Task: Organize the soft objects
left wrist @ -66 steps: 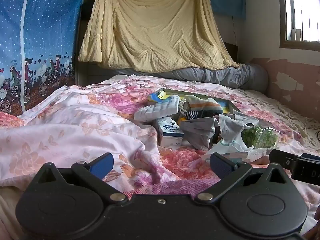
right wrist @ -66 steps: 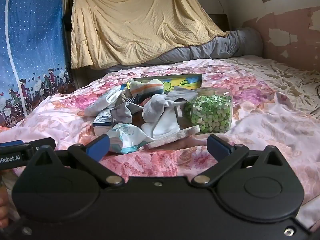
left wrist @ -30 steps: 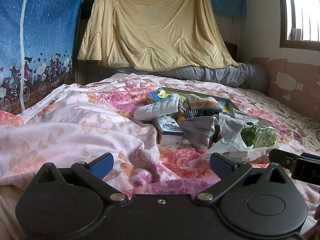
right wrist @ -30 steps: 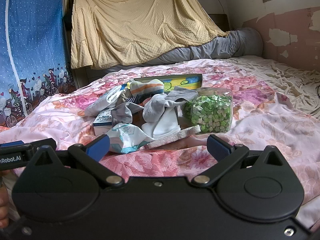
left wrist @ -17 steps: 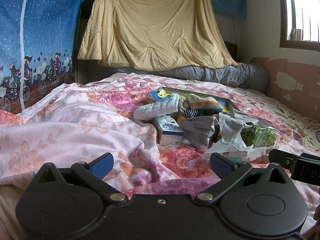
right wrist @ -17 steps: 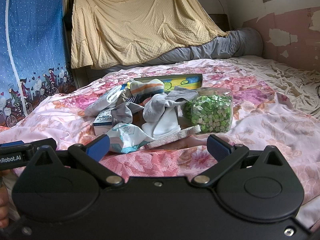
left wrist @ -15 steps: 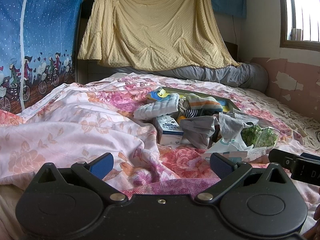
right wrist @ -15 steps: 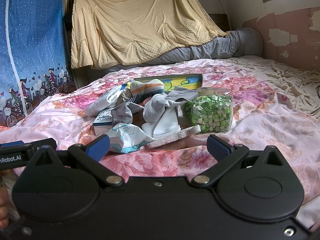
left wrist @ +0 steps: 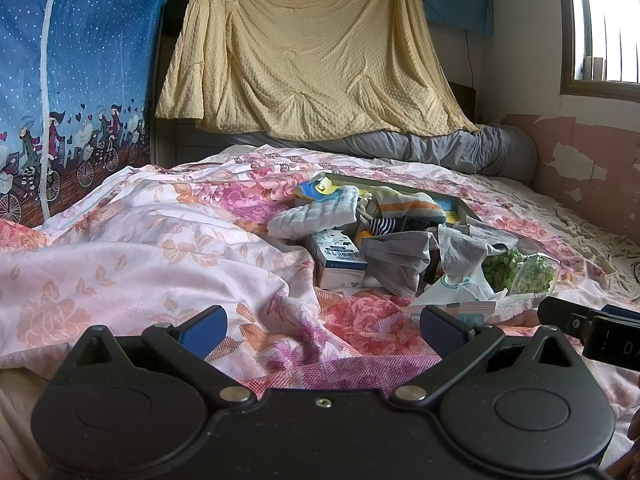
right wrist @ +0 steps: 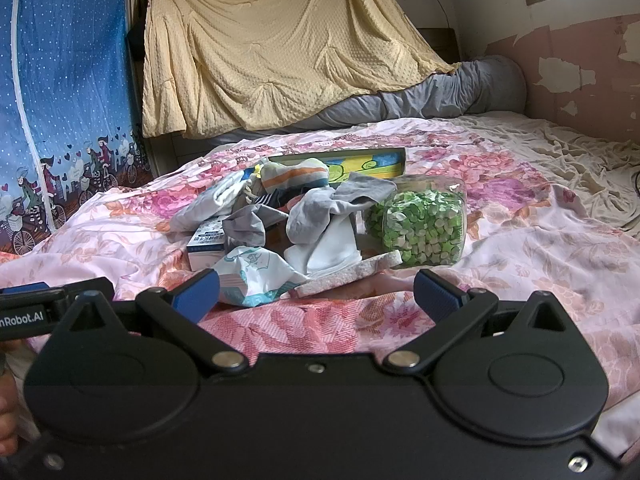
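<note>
Nothing moved vs earlier frames. Left gripper (left wrist: 322, 326) & right gripper (right wrist: 316, 290): both spread wide, empty, low over pink floral bedsheet (left wrist: 140, 256). Heap of grey/striped socks (right wrist: 320, 204) mid-bed, touching clear jar of green bits (right wrist: 422, 224), well ahead of both.

Both tongs (left wrist: 324, 326) (right wrist: 316, 290) agape, empty
</note>
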`<state>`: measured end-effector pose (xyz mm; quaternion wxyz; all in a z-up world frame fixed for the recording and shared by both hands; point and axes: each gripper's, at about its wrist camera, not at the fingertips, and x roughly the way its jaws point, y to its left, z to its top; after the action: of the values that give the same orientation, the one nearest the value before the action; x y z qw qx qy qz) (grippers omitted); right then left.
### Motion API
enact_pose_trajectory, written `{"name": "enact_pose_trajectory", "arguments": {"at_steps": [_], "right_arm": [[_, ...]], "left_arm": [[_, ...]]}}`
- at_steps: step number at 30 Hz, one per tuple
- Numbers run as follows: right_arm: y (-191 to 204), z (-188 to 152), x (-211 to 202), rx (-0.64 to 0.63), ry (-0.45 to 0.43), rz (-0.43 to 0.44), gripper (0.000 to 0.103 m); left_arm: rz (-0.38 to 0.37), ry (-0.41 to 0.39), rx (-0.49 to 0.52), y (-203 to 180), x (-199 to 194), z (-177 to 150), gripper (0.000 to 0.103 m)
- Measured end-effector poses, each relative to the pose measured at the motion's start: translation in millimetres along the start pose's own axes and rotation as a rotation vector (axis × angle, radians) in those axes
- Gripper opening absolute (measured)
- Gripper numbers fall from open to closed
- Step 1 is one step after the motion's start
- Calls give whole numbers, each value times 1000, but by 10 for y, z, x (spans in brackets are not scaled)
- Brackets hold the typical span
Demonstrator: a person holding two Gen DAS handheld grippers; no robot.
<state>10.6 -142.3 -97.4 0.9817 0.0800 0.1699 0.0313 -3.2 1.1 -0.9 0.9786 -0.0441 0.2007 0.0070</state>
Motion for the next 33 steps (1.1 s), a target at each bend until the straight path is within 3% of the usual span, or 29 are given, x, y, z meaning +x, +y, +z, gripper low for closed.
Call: {"name": "enact_pose_trajectory", "arguments": {"at_steps": [15,27,33], "right_arm": [[5,0,6,-2,6,5,103],[-50,112,98,-64,28,-39,103],[-214,276,318,-74,80,-11,103]], "left_arm": [[-27,-10,-5,-28,47,-57,102],[-228,29,-61,-20,221,142,102],[-342,124,-114,-20,573,280,102]]}}
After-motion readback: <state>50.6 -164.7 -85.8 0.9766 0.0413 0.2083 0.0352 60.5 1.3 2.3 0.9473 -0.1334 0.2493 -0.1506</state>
